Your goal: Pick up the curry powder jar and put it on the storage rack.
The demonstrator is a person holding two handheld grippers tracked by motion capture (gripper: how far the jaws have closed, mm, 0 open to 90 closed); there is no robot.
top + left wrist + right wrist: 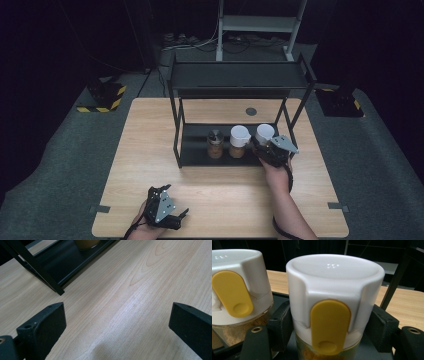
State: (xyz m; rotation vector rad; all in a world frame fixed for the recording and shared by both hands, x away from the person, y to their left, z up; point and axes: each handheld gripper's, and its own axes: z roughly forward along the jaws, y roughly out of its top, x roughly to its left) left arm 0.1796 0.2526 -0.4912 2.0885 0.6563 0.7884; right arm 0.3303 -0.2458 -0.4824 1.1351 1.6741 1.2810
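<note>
The jar (332, 315) with the white cap and yellow tab stands on the lower shelf (195, 145) of the black rack (240, 80), at the right end of a row of three. The right claw (265, 147) is shut on it, one black jaw pressed to each side just under the cap. Just beside it to the left stands a second white-capped jar (239, 141), and further left a smaller jar (215, 143) with a dark metal lid; all three hold brownish powder. The rack stands at the far middle of the desk (150, 150). The left claw (175, 218) rests low over the desk's near edge, well apart from the rack, its jaws spread wide with only bare wood between them.
</note>
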